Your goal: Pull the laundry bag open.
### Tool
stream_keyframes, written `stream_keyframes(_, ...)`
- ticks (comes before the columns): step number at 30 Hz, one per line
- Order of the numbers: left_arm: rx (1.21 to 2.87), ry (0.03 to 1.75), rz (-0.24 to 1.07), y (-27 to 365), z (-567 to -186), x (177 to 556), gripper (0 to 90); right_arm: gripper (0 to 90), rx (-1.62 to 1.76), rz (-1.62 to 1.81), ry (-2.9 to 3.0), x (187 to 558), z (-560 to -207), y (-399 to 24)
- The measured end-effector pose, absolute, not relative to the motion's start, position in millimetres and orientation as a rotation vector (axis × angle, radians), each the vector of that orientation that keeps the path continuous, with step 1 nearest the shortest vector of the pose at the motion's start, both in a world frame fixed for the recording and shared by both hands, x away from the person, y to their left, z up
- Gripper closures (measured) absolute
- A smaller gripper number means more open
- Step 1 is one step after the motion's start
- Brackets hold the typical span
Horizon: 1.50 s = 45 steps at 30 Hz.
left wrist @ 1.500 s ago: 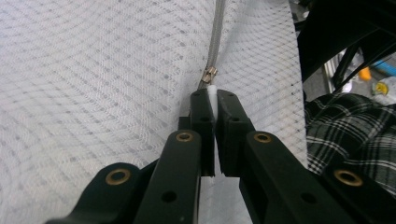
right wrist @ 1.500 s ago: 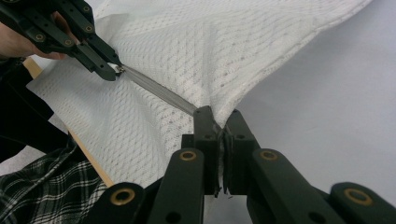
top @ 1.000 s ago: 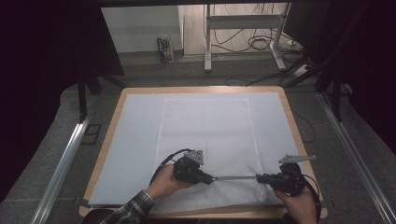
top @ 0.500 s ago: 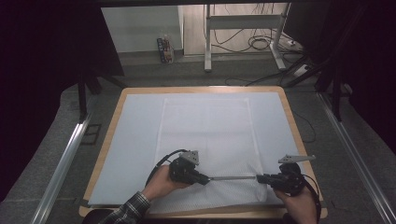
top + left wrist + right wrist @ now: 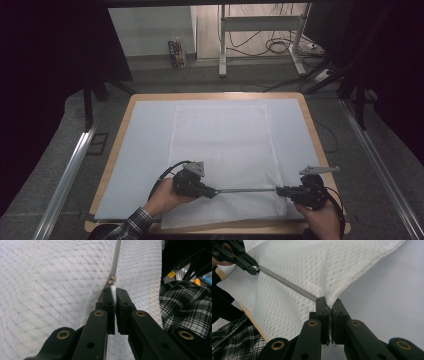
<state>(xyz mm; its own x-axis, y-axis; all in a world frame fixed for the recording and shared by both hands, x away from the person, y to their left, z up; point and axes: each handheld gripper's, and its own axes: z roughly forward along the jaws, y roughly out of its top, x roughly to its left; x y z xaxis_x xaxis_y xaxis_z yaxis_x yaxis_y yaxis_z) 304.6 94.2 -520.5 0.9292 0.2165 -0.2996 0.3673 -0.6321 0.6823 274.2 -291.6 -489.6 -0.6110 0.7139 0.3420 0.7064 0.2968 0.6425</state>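
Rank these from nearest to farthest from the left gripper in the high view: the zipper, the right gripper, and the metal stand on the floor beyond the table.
1. zipper, running right from the left gripper.
2. right gripper, at the zipper's far end, near the table's right edge.
3. metal stand, on the floor past the table's far edge.

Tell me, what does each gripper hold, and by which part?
The left gripper pinches the white pull tab of the grey zipper; the right gripper clamps the white mesh bag at the zipper's end.

Both hand-held grippers (image 5: 216, 192) (image 5: 278, 190) clamped, facing inward
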Motion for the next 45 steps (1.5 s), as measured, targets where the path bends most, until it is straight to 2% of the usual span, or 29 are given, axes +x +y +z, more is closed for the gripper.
stream_keyframes(45, 2.251, 0.532, -0.201, 147, -524, 287, 87.3, 85.4, 1.386, 1.211, 2.543, 272, -492, -289)
